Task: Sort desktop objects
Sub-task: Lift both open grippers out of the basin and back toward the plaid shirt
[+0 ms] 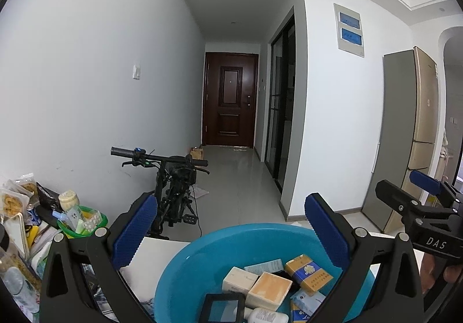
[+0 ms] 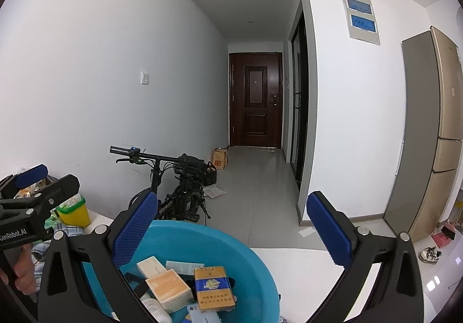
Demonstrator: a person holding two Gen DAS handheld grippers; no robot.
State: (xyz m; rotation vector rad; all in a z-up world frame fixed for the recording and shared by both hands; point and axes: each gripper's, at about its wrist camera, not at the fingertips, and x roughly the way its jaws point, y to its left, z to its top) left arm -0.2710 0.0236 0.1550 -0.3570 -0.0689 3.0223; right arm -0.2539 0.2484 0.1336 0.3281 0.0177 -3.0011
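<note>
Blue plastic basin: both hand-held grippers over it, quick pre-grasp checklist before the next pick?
1. Left hand-held gripper open and holding nothing: ok.
2. Right hand-held gripper open and holding nothing: ok.
3. Round blue plastic basin on the white tabletop, upright: ok.
4. Target exposed: the yellow and blue cigarette pack lies on top of the pile, unobstructed: ok.
5. Orange-topped cream box leans against neighbours and may shift when the pack is lifted: cannot tell.
6. Sorting destination: a small yellow bin with a green rim sits at the left; whether it is the destination: cannot tell.
</note>
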